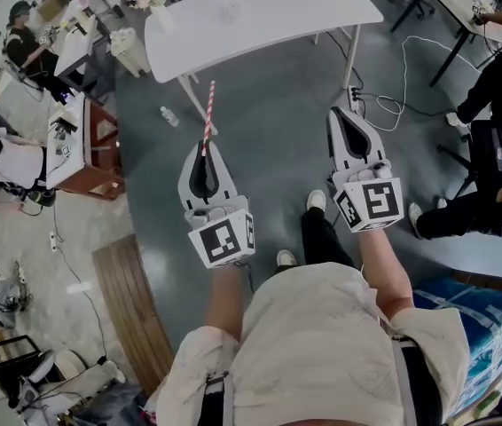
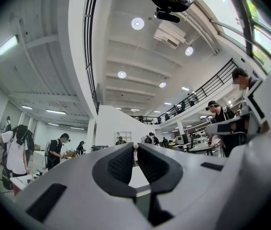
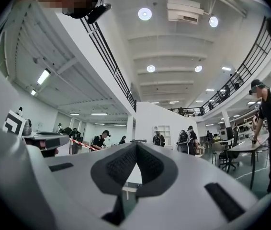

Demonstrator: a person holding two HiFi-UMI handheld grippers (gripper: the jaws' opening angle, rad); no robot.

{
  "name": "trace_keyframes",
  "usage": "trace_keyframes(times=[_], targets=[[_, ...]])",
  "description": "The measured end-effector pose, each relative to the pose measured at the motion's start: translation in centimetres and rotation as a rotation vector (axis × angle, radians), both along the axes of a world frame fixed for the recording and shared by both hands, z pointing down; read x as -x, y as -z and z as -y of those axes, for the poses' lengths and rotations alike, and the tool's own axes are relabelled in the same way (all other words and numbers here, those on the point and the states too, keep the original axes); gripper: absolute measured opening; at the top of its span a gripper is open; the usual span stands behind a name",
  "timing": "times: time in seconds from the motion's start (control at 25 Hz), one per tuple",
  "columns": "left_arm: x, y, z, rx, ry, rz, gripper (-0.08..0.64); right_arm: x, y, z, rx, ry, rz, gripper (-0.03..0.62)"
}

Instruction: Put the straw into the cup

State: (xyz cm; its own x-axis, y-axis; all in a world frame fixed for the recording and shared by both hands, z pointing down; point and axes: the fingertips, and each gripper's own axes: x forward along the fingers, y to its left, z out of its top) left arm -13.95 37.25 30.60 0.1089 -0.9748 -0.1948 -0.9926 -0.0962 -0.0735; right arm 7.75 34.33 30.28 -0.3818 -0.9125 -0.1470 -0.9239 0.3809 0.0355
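Your left gripper [image 1: 203, 147] clamped striped straw [image 1: 208, 112] by lower end, jaws closed tight on it, straw pointing to 12 o'clock toward white table [image 1: 260, 11]. Your right gripper [image 1: 338, 114], at left's 3 o'clock, jaws pressed together, held nothing.

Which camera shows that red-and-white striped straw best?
The head view: the red-and-white striped straw shows nearly full length, sticking out of the left tongs. The left gripper view catches only its tip between the jaws; the right gripper view a small distant stretch.
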Motion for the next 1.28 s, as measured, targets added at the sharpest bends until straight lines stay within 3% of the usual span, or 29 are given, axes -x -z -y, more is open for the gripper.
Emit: trace_keyframes(times=[0.24, 0.52, 1.28], targets=[[0.0, -0.5, 4.7, 0.017, 0.015, 0.022, 0.023, 0.7, -1.1, 5.1, 0.009, 0.051, -0.006, 0.002], [-1.9, -1.3, 12.7, 0.036, 0.016, 0.034, 0.023, -1.1, -1.8, 13.1, -0.019, 0.048, 0.000, 0.002], [-10.6, 0.0, 31.1, 0.071, 0.079, 0.060, 0.023, -8.5, -2.2, 32.4, 0.017, 0.207, 0.041, 0.000]])
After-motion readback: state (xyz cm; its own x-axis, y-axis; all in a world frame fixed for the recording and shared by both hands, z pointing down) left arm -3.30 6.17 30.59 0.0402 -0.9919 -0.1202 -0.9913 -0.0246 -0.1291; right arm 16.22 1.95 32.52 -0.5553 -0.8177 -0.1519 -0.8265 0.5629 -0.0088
